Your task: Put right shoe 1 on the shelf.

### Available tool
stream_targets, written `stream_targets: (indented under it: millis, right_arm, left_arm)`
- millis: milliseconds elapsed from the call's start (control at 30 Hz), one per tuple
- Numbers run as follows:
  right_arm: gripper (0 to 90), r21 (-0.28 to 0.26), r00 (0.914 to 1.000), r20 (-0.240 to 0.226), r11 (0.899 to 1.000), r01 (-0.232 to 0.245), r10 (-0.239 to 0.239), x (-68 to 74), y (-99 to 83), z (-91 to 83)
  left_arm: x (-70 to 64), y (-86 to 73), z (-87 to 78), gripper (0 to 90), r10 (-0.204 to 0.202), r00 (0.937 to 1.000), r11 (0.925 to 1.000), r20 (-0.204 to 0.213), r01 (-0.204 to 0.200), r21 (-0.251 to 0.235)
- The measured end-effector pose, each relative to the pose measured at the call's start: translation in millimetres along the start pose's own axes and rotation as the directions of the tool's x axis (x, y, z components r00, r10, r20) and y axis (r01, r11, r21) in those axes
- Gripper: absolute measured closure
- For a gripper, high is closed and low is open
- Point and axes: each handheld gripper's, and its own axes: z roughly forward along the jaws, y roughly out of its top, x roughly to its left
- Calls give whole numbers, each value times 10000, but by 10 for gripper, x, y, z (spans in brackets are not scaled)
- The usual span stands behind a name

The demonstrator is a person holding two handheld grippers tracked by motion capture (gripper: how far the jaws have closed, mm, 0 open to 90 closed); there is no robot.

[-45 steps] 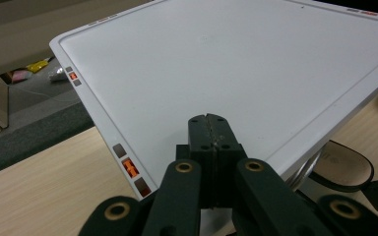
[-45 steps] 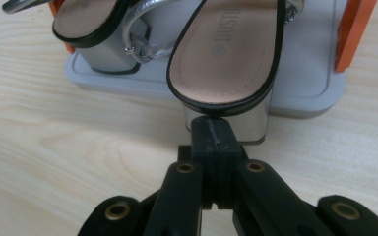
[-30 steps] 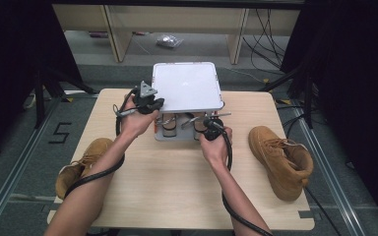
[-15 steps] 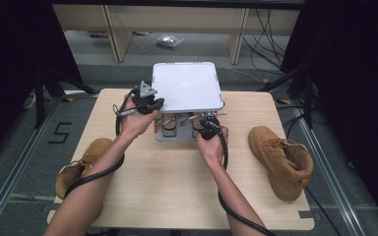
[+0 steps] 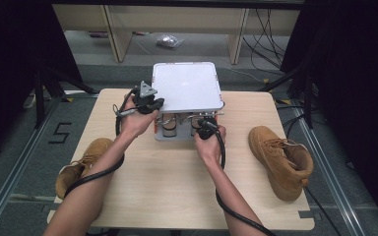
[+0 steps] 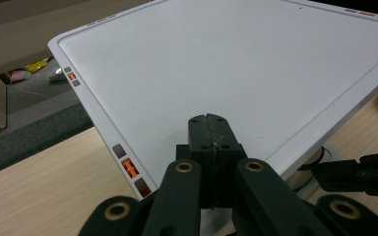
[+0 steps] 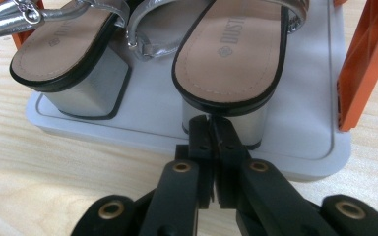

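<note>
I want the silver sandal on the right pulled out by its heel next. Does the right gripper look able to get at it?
Probably yes. The right gripper, jaws shut, points straight at the sandal's block heel at the tray's open front edge, with nothing between. It would have to open first.

"DUST…" brand stamp, partly legible, on insole of right sandal [image 7: 236, 49], similar stamp on left sandal [image 7: 61, 46] too small to read, numeral "5" marked on floor [image 5: 59, 132]
</note>
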Motion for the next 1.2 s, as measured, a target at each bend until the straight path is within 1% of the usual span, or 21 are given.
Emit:
stream_targets:
  millis: [33,267,300,333,367,467,500,567,600,667,700,800,833,900,933,967,1000,1067,1100,1167,1200]
  right_arm:
    - [883,45,9999,-25,9999,-133,133,16,-1,-1]
    - [809,-26,9998,-100,9999,171,-171,22,-12,-7]
    - [800,-111,9995,-77,9994,314,-314,16,-13,-12]
    - [788,-34,9998,-172,9999,99,-100,33,-11,-36]
    - [778,-95,9996,-133,9996,256,-257,22,-16,-40]
    - [755,-53,9988,-435,9997,239,-241,-3,-16,-114]
    - [749,-117,9982,-399,9990,442,-446,-24,-23,-127]
    - [749,17,9986,-517,9999,137,-136,-50,-31,-210]
    - [754,-128,9978,-551,9993,350,-356,-87,-37,-214]
    - [780,0,9985,-534,9999,131,-131,-134,-45,-271]
    - [803,68,9985,-447,9995,314,-311,-178,-47,-296]
    - [846,75,9986,-398,9993,357,-354,-276,-71,-328]
    - [853,128,9987,-491,9998,171,-165,-281,-74,-338]
    - [853,174,9991,-428,9998,82,-74,-294,-97,-352]
    - [850,123,9983,-481,9994,320,-313,-323,-105,-354]
    - [841,246,9990,-433,9997,-47,57,-299,-118,-364]
    - [829,117,9985,-433,9993,345,-340,-329,-123,-375]
    - [796,142,9985,-429,9993,359,-352,-327,-138,-416]
    - [782,191,9984,-546,9997,143,-133,-314,-143,-430]
    - [745,71,9979,-442,9988,478,-475,-336,-163,-463]
    - [726,155,9983,-525,9995,277,-268,-323,-169,-492]
  left_arm:
    - [1,0,-1,900,16,10000,10000,-3,-16,8]
    - [-1,-2,-1,900,26,10000,10000,-10,-26,-21]
    - [1,-2,-1,900,18,10000,10000,-2,-18,-23]
    - [-4,-3,4,900,-83,10000,9999,4,83,-104]
    - [-4,-4,5,900,-114,9999,9999,17,114,-123]
    - [-3,-4,7,900,-110,9999,9998,35,111,-139]
    - [-3,-4,7,900,-116,9999,9998,38,116,-139]
    - [1,1,-2,900,36,10000,10000,-7,-36,5]
    - [-1,2,-1,900,11,10000,10000,-1,-11,7]
    - [1,2,2,900,14,10000,10000,15,-14,-20]
    - [1,2,2,900,9,10000,10000,17,-9,-17]
    - [-5,-2,8,900,-118,9999,9999,29,118,-124]
    - [-4,-2,8,900,-128,9999,9998,35,129,-126]
    - [-5,0,8,900,-121,9999,9999,26,121,-117]
    - [0,0,2,900,-14,10000,10000,11,14,-48]
    - [-1,0,-1,900,15,10000,10000,-13,-15,-24]
    - [-1,-1,-1,900,-7,10000,10000,-8,7,-38]
    - [-3,-4,8,900,-161,9999,9997,44,162,-171]
    - [10,-1,0,899,-81,9999,9999,60,81,-68]
    - [12,4,8,899,-445,9989,9989,128,447,-135]
    - [28,16,1,898,-243,9996,9997,121,243,20]
